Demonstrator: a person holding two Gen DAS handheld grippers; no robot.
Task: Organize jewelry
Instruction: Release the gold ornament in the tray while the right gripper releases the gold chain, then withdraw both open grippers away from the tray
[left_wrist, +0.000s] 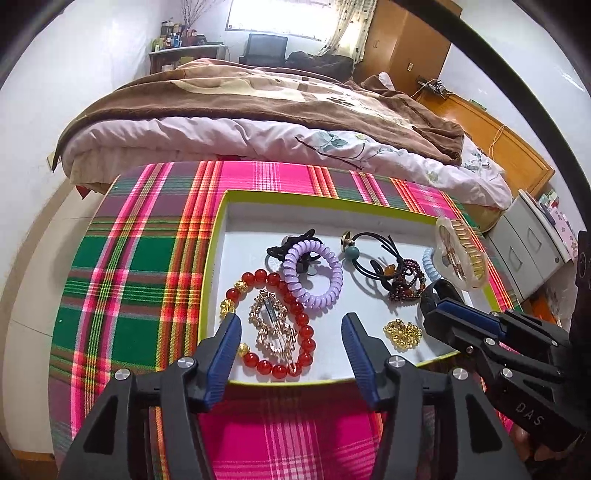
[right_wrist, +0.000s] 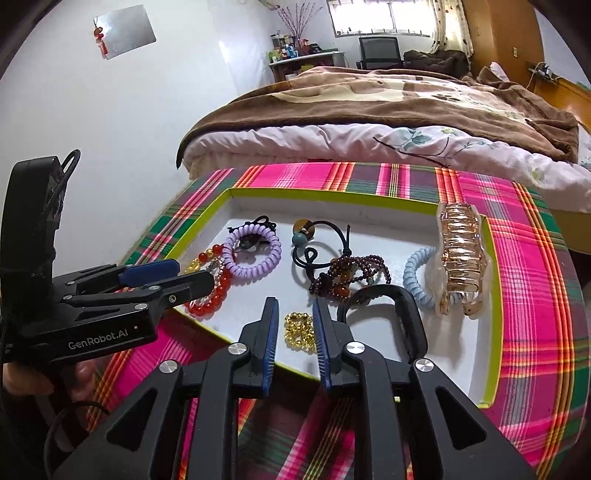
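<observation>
A shallow white box lid with a lime rim (left_wrist: 216, 236) (right_wrist: 493, 280) lies on a plaid cloth and holds the jewelry. Inside are a red bead bracelet (left_wrist: 295, 317) (right_wrist: 212, 295) with a gold filigree clip (left_wrist: 273, 325) in it, a purple spiral tie (left_wrist: 314, 273) (right_wrist: 253, 249), black hair ties (left_wrist: 373, 258) (right_wrist: 314, 254), a dark garnet bead strand (left_wrist: 406, 277) (right_wrist: 351, 275), a gold chain heap (left_wrist: 402, 334) (right_wrist: 300, 329), a pale blue spiral tie (right_wrist: 415, 278) and an amber claw clip (left_wrist: 460, 251) (right_wrist: 460, 258). My left gripper (left_wrist: 291, 325) is open above the red bracelet. My right gripper (right_wrist: 295, 312) is open, straddling the gold chain; a black curved band (right_wrist: 402, 306) lies beside it.
The plaid cloth (left_wrist: 129, 266) covers a small table. A bed with a brown blanket (left_wrist: 258, 103) stands directly behind it. White drawers (left_wrist: 532, 251) and a wooden headboard (left_wrist: 498, 140) are at the right. A white wall is at the left.
</observation>
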